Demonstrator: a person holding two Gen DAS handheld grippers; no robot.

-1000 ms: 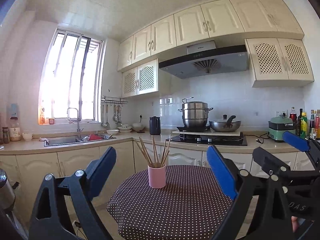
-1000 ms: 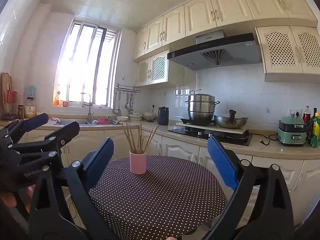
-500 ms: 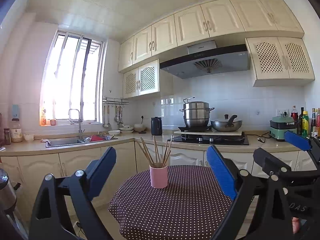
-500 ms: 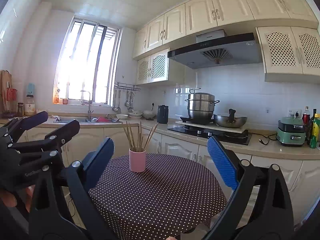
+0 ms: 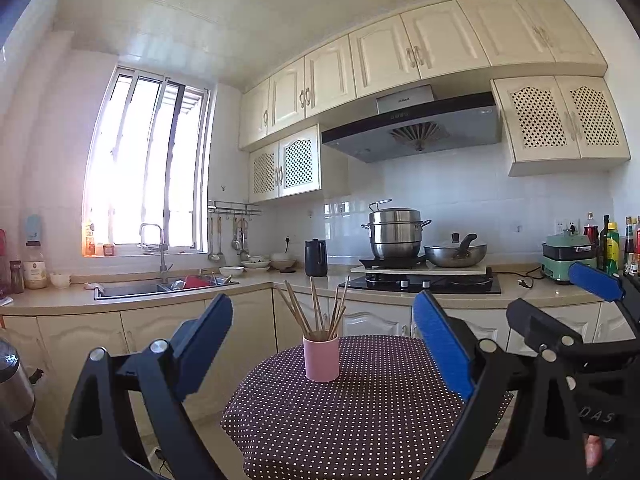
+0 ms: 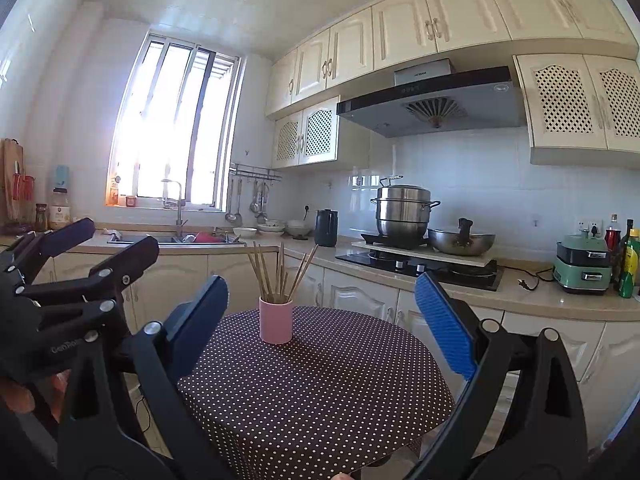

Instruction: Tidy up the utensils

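While sunlight is pouring through the kitchen window (image 5: 148, 168), two hand-held grippers are hovering side by side above the near edge of a round tabletop (image 5: 372, 412) draped in a dark polka-dot cloth. The left gripper (image 5: 324, 346) is holding its jaws spread wide with nothing between them, and the right gripper (image 6: 322, 320) is doing the same, its blue pads (image 6: 444, 324) facing inward across an open gap. A pink cup (image 5: 321, 358) is standing upright on the tabletop toward the far side, at about 12 o'clock from the left gripper and closer to 11 o'clock from the right one, well apart from both. Wooden chopsticks (image 5: 316, 312) are fanning out of the cup, leaning in several directions. In the left wrist view the right gripper is showing at 3 o'clock, while in the right wrist view the left gripper is showing at 9 o'clock. Beyond the tabletop, a steel steamer pot (image 6: 404, 210) and a wok (image 6: 462, 240) are sitting on the stove at about 1 o'clock, a sink (image 5: 160, 286) is lying under the window at 10 o'clock, and a green appliance (image 6: 584, 266) is resting on the counter at 3 o'clock.
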